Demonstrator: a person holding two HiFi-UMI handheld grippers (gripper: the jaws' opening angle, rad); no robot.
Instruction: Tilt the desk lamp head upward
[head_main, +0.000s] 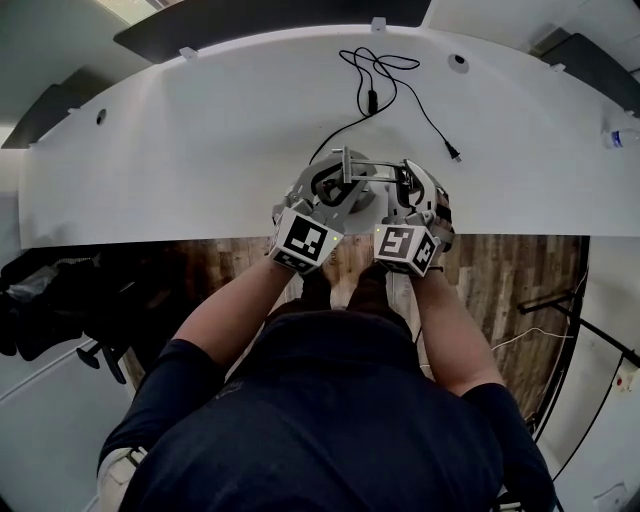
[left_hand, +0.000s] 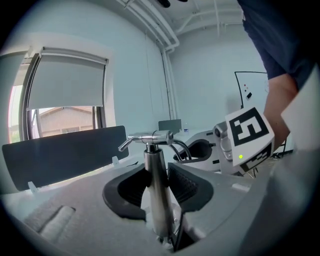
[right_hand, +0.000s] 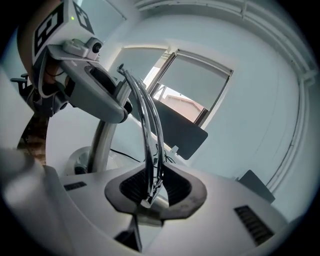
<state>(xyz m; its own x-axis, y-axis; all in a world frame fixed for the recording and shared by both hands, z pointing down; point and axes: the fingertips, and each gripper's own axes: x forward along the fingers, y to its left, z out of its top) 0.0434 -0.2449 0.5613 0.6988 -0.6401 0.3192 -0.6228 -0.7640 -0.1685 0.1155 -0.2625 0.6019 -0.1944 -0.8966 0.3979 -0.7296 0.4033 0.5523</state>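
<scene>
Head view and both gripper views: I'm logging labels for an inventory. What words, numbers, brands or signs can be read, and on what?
No readable words, brands or numbers in any view.
Left marker cube and right marker cube: black-and-white square patterns, not letters.
Whiteboard: a few small dark marks, too small to read.
Bottle at the table's right edge: any label is too small and blurred to read.

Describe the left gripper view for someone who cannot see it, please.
A chrome lamp post stands upright between the left gripper's dark padded jaws, which hug it on both sides. Beyond it on the right is the right gripper with its marker cube; on the left, a window with a lowered blind.
</scene>
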